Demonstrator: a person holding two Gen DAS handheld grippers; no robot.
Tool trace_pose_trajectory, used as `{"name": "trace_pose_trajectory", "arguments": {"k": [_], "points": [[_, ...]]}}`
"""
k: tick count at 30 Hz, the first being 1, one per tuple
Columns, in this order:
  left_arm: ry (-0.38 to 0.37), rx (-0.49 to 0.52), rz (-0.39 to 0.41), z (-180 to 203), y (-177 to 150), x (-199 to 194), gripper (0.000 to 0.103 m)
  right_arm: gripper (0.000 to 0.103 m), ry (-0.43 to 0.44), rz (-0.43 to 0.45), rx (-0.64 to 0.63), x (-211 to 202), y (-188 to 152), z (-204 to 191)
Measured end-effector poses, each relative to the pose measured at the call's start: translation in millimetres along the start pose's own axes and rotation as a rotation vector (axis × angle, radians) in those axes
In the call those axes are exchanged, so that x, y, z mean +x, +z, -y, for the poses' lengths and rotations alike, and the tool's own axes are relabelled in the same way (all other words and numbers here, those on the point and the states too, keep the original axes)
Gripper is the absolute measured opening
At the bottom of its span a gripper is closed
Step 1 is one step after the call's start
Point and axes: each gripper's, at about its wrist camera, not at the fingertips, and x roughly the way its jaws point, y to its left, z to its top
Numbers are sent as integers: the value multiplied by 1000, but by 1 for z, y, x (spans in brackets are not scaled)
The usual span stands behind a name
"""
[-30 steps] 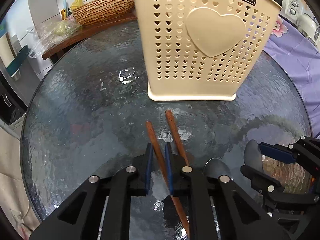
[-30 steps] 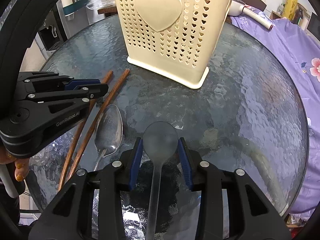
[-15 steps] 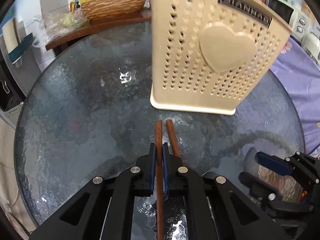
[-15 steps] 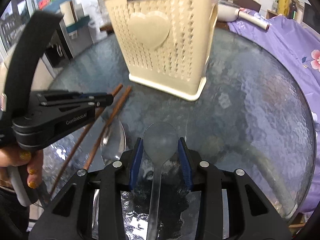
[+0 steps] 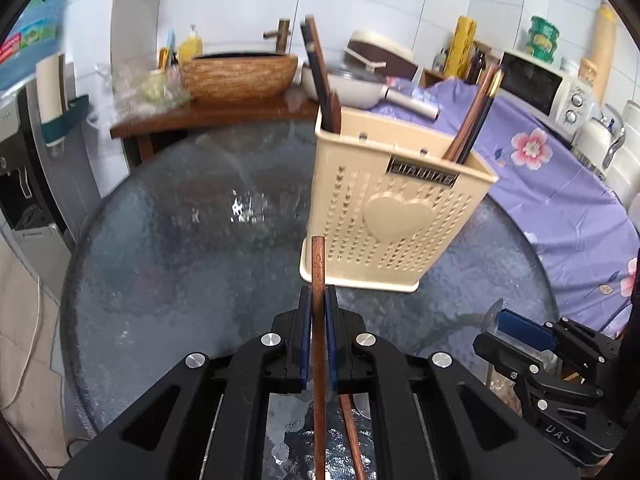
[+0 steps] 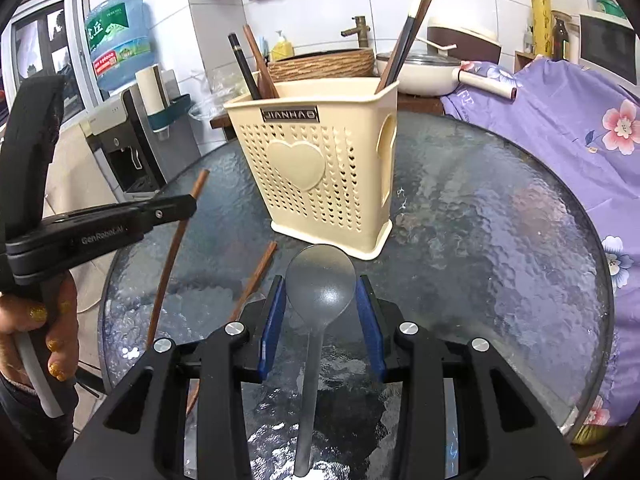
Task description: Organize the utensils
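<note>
Left tongs [image 5: 319,308], jaws pressed together on a brown chopstick [image 5: 319,280]; the stick runs lengthwise between the blue pads [image 5: 306,320], its tip projecting ahead toward the lower edge of the cream holder [image 5: 392,216]. From the right wrist camera the same chopstick [image 6: 176,248] slants steeply, upper end raised above the glass table [image 6: 500,240], clamped near its top by the left tongs [image 6: 188,204]. Right tongs [image 6: 320,312], jaws closed against the bowl of a translucent grey spoon [image 6: 320,284]; the handle passes back between the fingers. The bowl points toward the holder [image 6: 316,168] and sits just short of its base. A second chopstick [image 6: 256,272] lies flat on the table, just left of the spoon and angled toward the holder; in the left view it [image 5: 352,432] shows beneath the tongs. The holder stands upright on the table, perforated with small hearts, one large heart on its front. Dark and brown chopsticks [image 6: 252,68] lean out of its left end, and more [image 6: 408,32] out of its right end. The right tongs [image 5: 516,332] appear at the right edge of the left view. A purple flowered cloth [image 6: 560,128] lies beyond the table.
</note>
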Motion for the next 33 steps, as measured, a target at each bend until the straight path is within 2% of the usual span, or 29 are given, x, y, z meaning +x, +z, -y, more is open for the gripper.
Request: {"name": "trace_pose_trajectory", "arguments": {"k": [12,26,33], "points": [[-21,0,109,4,6,-47,7,37,4,64,-36,-34,5,-11],[-10,-1,191,0,10,-72,7,37,-3,77,-68,-42,3,-20],[-18,7,206,3,15,-78,7,37,29,101,-47,-50,12,-18]]}}
